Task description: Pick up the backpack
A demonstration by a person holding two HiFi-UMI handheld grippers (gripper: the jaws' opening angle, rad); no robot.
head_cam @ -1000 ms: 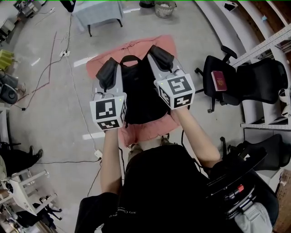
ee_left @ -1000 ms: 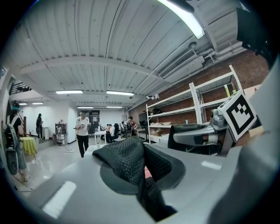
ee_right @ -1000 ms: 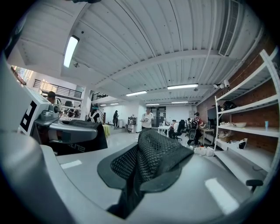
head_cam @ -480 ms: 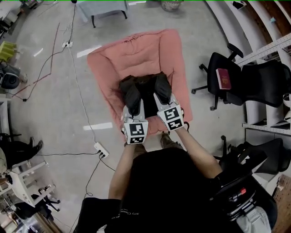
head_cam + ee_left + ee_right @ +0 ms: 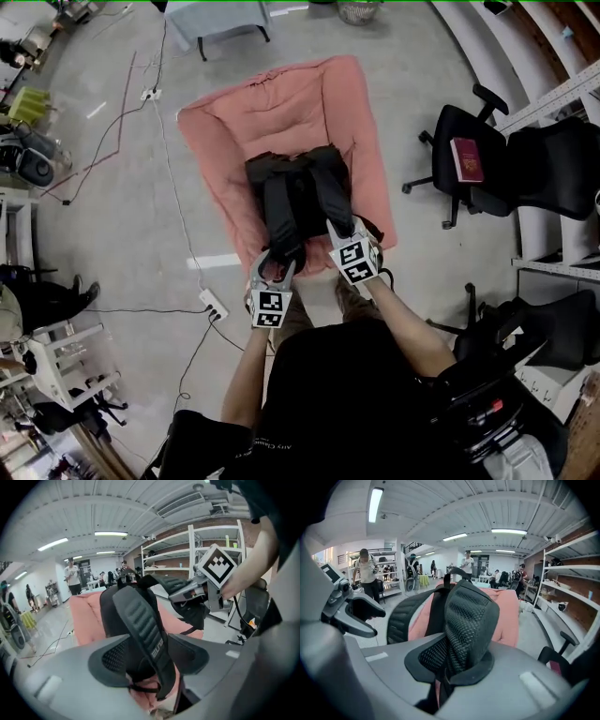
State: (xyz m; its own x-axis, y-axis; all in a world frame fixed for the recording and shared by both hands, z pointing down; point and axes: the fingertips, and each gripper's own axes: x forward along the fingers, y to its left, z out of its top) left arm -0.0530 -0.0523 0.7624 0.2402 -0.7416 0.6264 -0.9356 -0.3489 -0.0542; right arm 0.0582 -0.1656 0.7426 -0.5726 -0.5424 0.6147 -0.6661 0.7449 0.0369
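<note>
The backpack lies on the pink cushion. The right gripper pinches one shoulder strap. The left gripper, its jaws just opening, stands spread around the other strap — best clamp it squarely, then lift both evenly.

Head view steeply downward, left and right gripper views low, close, sharing backpack
</note>
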